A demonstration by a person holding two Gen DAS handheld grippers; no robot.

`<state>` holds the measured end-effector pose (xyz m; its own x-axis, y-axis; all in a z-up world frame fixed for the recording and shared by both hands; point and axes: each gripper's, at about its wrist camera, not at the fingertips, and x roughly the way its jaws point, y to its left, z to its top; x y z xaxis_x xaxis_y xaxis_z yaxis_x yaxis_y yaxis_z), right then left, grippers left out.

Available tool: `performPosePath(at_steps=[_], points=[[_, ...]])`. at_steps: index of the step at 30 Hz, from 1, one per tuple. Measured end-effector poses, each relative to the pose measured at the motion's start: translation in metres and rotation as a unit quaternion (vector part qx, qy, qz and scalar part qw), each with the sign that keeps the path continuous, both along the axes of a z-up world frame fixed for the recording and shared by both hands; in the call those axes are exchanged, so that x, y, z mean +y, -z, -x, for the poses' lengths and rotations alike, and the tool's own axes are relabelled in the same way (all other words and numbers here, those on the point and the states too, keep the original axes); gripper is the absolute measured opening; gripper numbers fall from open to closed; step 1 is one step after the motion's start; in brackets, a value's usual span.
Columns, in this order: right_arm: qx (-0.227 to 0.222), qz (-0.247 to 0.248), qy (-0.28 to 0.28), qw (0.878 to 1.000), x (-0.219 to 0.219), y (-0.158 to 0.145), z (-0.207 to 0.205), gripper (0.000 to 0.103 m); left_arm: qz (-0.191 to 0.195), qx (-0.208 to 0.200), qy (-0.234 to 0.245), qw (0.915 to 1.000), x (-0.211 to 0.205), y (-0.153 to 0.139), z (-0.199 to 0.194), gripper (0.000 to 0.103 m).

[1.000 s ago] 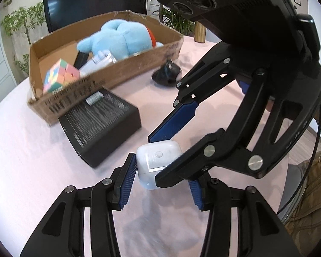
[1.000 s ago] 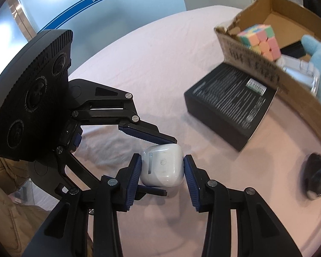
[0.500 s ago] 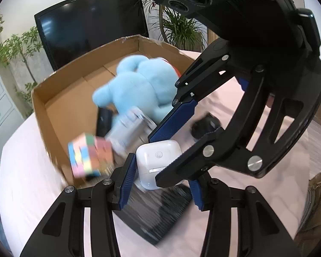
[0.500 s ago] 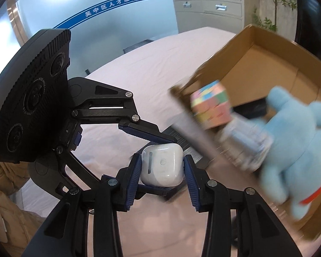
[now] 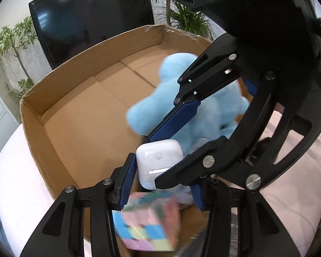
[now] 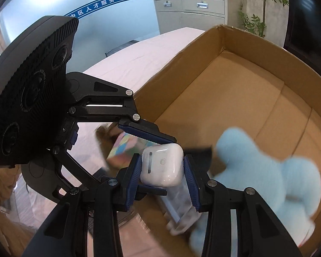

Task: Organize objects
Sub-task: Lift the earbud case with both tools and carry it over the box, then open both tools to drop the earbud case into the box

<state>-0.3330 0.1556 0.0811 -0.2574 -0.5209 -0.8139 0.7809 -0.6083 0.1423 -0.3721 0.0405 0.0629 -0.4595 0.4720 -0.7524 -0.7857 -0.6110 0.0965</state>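
Note:
A white earbud case (image 5: 159, 162) is held between both grippers, above the open cardboard box (image 5: 79, 98). My left gripper (image 5: 161, 184) and my right gripper (image 6: 162, 177) are both shut on the earbud case (image 6: 162, 165), crossing each other at right angles. Inside the box (image 6: 246, 98) lie a light blue plush toy (image 5: 203, 111), a pastel puzzle cube (image 5: 149, 224) and a clear plastic item (image 6: 179, 209). The plush (image 6: 271, 182) and cube (image 6: 126, 147) also show in the right wrist view.
The box stands on a pink-clothed table (image 5: 17, 182). A black monitor (image 5: 92, 17) and potted plants (image 5: 12, 42) stand behind it. Grey cabinets (image 6: 190, 6) stand beyond the table. The far left of the box floor is bare cardboard.
Both grippers carried the earbud case up from the table beside the black box and over the cardboard box, now above the cube and plush. Grips unchanged.

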Motion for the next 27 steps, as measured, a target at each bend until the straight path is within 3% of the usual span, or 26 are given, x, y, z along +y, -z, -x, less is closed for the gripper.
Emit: performPosePath(at_steps=[5, 7, 11, 15, 18, 20, 25, 27], points=[[-0.004, -0.030, -0.007, 1.000, -0.033, 0.018, 0.043, 0.034, 0.012, -0.027, -0.014, 0.9995, -0.010, 0.014, 0.036, 0.043], [-0.015, -0.034, -0.013, 0.999, -0.045, 0.025, 0.052, 0.023, 0.024, -0.036, -0.024, 0.9988, -0.011, 0.022, 0.050, 0.043], [-0.017, -0.042, 0.003, 0.999, -0.053, 0.032, 0.064, 0.023, 0.032, -0.045, -0.043, 0.9976, -0.016, 0.034, 0.066, 0.042], [-0.006, -0.017, 0.007, 1.000, -0.041, 0.020, 0.054, 0.023, 0.019, -0.023, -0.046, 0.9985, -0.019, 0.023, 0.056, 0.045], [0.002, 0.038, 0.022, 0.999, -0.018, -0.003, 0.038, 0.023, -0.009, 0.001, -0.062, 0.9980, -0.030, 0.004, 0.039, 0.047], [0.019, 0.066, 0.023, 0.997, 0.004, -0.020, 0.014, 0.028, -0.023, 0.021, -0.061, 0.9976, -0.039, -0.010, 0.020, 0.052], [0.056, 0.085, 0.011, 0.995, 0.053, -0.035, -0.060, 0.062, -0.048, 0.066, -0.033, 0.9961, -0.044, -0.033, -0.056, 0.080], [0.066, 0.078, 0.012, 0.995, 0.066, -0.031, -0.093, 0.064, -0.048, 0.072, -0.014, 0.9961, -0.035, -0.032, -0.091, 0.081]])
